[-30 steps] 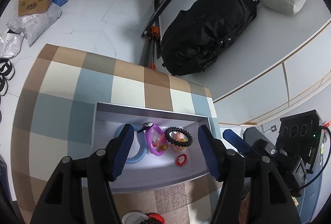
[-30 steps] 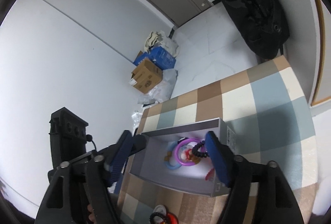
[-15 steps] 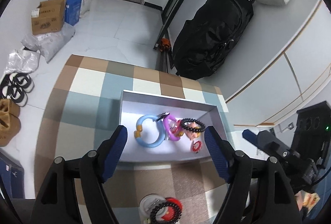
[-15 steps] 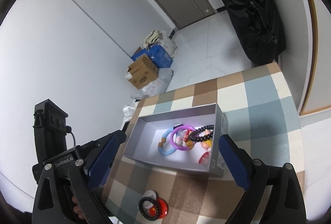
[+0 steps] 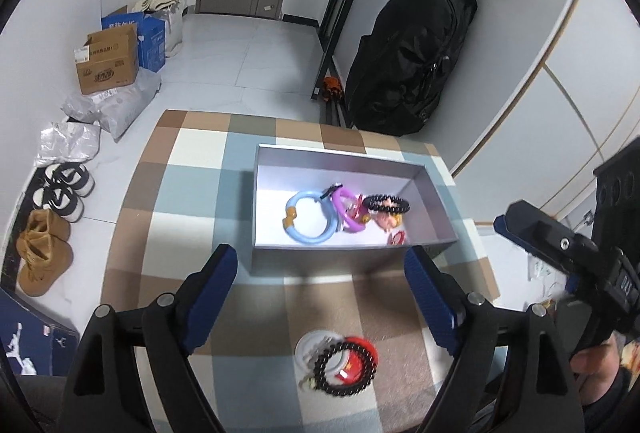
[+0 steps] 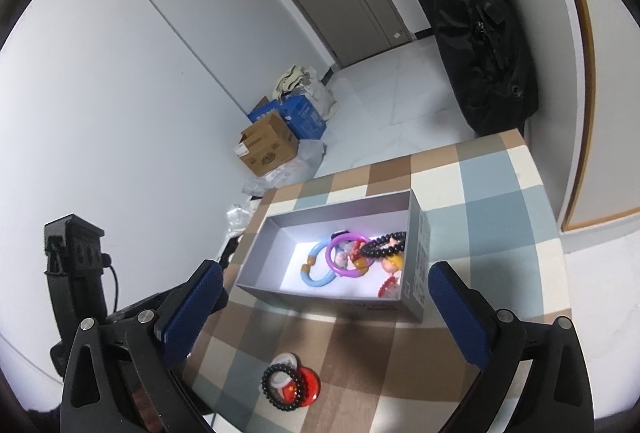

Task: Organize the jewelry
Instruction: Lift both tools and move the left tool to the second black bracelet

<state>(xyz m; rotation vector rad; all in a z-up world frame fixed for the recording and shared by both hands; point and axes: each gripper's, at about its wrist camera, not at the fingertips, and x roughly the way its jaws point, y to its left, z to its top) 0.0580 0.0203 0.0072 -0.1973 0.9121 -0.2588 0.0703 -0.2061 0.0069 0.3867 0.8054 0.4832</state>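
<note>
While both my claws hang over the checked surface (image 5: pixel 188 169), neither one has anything in it. Left claw (image 5: pixel 320 265): jaws spread and just been opening wider, only bare cloth and the near wall of the box (image 5: pixel 352 261) between the blue pads (image 5: pixel 216 285). Right claw (image 6: pixel 324 293): jaws spread wide too, just been opening, and from its own camera the box (image 6: pixel 328 301) sits in the gap between the pads, untouched. Inside the grey box there's a pile at the right-hand end as the left camera sees it: a blue ring (image 5: pixel 310 219), a purple ring (image 5: pixel 344 209) overlapping it, a black bead bracelet (image 5: pixel 386 203) lying over a small doll (image 5: pixel 388 221), and a little red piece (image 5: pixel 398 237) against the near wall. Left half of the box floor is bare. Out on the surface, nearer to me than the box, another black bead bracelet (image 5: pixel 346 367) lies across a white disc (image 5: pixel 310 343) and a red disc (image 5: pixel 362 347), all touching. From the left camera I catch my right claw off at the right edge, a hand (image 5: pixel 596 365) gripping its handle.
</note>
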